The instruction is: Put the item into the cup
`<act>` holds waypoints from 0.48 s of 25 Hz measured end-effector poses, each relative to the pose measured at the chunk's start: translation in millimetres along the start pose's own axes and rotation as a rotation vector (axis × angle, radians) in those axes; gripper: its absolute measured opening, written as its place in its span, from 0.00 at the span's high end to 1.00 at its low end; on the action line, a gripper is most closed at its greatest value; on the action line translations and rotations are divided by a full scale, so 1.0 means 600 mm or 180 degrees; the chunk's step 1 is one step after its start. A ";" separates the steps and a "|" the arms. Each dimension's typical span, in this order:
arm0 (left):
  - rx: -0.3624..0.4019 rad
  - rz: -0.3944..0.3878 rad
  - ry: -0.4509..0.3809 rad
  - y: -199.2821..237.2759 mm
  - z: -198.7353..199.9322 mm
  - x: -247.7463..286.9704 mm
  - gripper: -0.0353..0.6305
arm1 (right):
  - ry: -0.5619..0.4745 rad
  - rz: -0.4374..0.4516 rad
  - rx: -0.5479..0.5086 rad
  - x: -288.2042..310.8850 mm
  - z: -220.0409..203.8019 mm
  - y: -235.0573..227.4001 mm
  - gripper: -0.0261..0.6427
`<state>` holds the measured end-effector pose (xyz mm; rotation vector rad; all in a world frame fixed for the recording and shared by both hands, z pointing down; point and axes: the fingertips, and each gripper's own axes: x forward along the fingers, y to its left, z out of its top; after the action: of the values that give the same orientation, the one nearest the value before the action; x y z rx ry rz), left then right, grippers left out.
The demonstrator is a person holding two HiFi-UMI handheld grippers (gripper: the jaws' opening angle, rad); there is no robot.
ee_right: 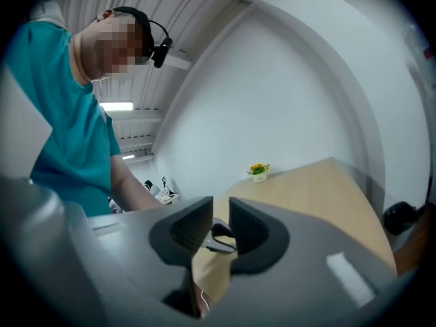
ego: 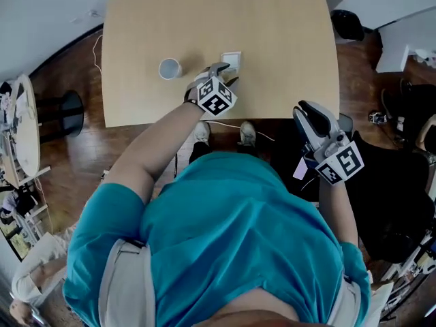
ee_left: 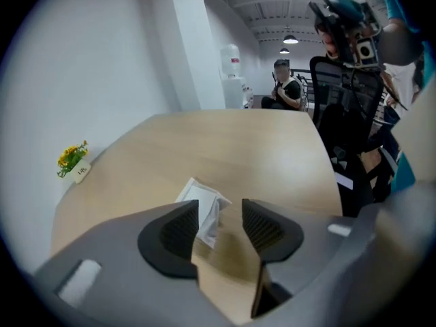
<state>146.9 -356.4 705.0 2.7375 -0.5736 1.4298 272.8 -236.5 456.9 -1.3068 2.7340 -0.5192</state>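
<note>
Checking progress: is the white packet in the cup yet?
Out. The white packet lies on the table, apart from the cup.

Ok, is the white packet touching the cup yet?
Apart. The head view shows a strip of bare table between the white packet and the cup.

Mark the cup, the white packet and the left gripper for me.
cup [ego: 169,68]: head view, middle of its open top.
white packet [ee_left: 197,193]: left gripper view, its flat upper face.
left gripper [ee_left: 220,213]: left gripper view, midway between its open fingertips.
</note>
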 end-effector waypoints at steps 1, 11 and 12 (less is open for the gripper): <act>0.0019 -0.0010 0.0058 0.002 -0.007 0.013 0.69 | 0.0000 -0.0044 0.0025 -0.001 -0.004 -0.004 0.86; -0.0015 -0.0015 0.0122 0.018 -0.007 0.050 0.88 | 0.0106 -0.0082 0.0136 0.017 -0.023 0.004 0.86; -0.0040 -0.0027 0.0111 0.019 -0.003 0.050 0.88 | 0.0113 -0.0072 0.0138 0.020 -0.022 0.006 0.86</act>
<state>157.0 -376.2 727.9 2.6963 -0.5669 1.4639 260.1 -240.1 468.9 -1.3329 2.7228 -0.6055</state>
